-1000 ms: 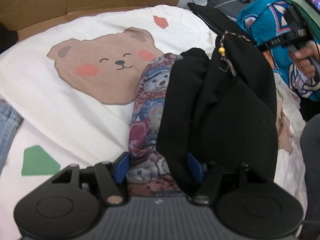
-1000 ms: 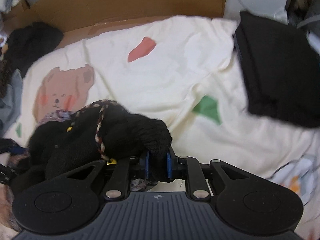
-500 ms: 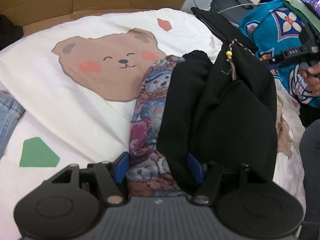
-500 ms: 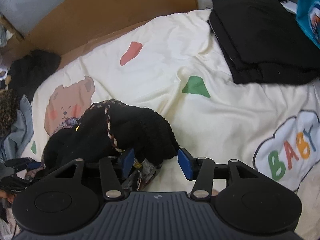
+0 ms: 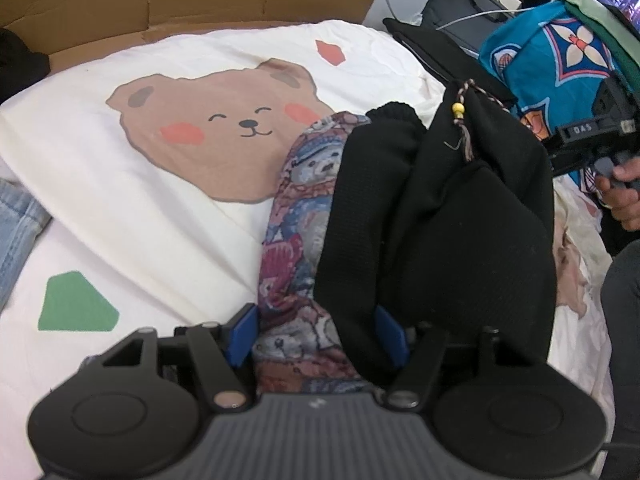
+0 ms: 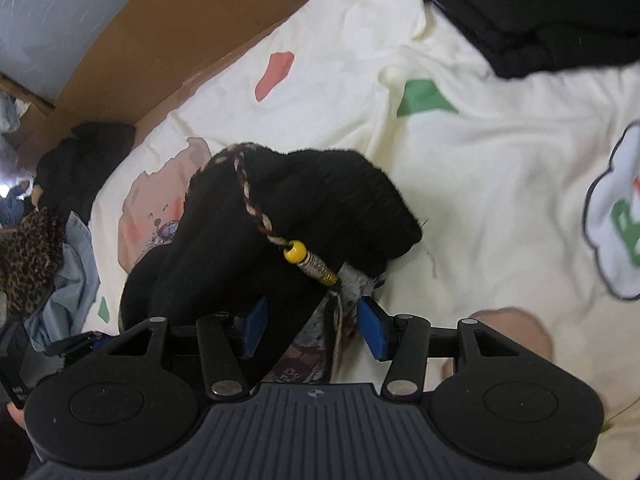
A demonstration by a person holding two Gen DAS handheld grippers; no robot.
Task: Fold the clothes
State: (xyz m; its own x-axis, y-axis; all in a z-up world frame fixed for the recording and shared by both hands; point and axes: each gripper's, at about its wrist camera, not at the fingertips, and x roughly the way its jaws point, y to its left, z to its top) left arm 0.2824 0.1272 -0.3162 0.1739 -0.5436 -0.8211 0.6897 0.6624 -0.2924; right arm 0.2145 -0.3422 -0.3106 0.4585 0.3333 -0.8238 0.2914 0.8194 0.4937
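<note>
Bunching on the bear-print sheet (image 5: 120,200), the black garment with patterned lining (image 5: 440,216) sits clamped in the left gripper (image 5: 316,334) while the right gripper (image 6: 310,322) merely straddles it with jaws spread, so its beaded cord (image 6: 294,251) could snag and undo the fold.

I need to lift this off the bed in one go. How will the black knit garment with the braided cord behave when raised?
Likely floppy: the black knit garment slumps in soft folds. Probably light, being thin knit. Its braided cord with the yellow bead would likely dangle and swing.
</note>
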